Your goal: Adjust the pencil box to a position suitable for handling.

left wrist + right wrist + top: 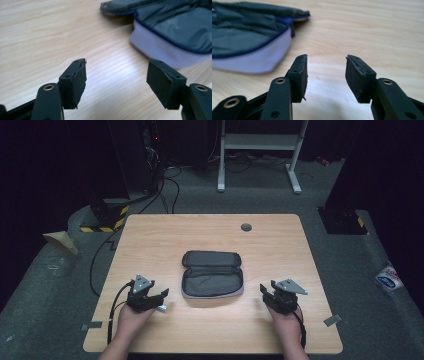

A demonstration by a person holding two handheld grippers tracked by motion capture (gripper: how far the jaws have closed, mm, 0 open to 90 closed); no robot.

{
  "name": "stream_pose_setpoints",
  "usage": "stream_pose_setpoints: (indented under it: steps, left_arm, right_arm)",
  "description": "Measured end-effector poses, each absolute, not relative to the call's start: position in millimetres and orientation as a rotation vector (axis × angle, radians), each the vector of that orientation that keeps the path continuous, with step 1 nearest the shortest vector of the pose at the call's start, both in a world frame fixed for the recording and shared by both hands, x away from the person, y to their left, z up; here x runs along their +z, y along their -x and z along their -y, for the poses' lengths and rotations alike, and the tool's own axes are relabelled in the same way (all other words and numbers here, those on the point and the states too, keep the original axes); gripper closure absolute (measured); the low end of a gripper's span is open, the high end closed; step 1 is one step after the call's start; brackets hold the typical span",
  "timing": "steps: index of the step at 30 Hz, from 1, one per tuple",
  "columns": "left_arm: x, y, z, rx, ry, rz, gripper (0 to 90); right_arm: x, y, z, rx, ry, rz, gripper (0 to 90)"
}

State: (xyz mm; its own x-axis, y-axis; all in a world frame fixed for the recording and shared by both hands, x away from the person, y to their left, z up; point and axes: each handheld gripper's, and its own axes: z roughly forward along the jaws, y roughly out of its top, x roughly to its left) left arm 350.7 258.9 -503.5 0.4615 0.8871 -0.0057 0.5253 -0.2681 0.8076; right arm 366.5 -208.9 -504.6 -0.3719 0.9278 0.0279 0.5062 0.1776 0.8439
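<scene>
While both of the person's hands rest near the front edge of the wooden worktop [210, 227], a dark grey zip pouch [212, 274] lies open at the middle of it, between the two tools and apart from each. Its lid is folded back away from the person, so the grey lining faces up, and a pale band runs along its near wall under a blue zip line.

The left hand-held gripper [161, 296] sits to the pouch's left, near it but not touching, with its grey three-cornered plate on top and a black cable looping back along the forearm. In the left gripper view, the left hand-held gripper [116, 81] has its jaws spread wide with nothing between them but bare wood; the pouch [172, 32] lies ahead and to the right in that view, its pale wall close to the right jaw's tip but clear of it.

The right hand-held gripper [263, 292] sits to the pouch's right, a little farther from it. In the right gripper view, the right hand-held gripper [325, 75] is parted too, somewhat less widely, and holds nothing; the pouch [249, 37] lies ahead to the left there, short of the left jaw.

A small round grey grommet [246, 227] sits in the worktop's far part.
</scene>
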Motion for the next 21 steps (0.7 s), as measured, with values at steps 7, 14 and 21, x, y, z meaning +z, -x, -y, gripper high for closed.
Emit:
stream_pose_setpoints:
  steps: [7,14,21]
  left_arm:
    - [-506,-334,-298,0.598,-1.943,-1.212,37.9]
    - [-515,-316,-329,0.61,-1.885,-1.223,38.1]
    - [-521,-314,-336,0.527,-1.894,-1.27,40.8]
  right_arm:
    - [-514,-353,231,1.01,-1.373,-1.985,52.2]
    - [-522,-349,231,0.894,-1.419,-2.038,55.8]
    - [-523,-352,233,0.904,-1.43,-2.068,44.7]
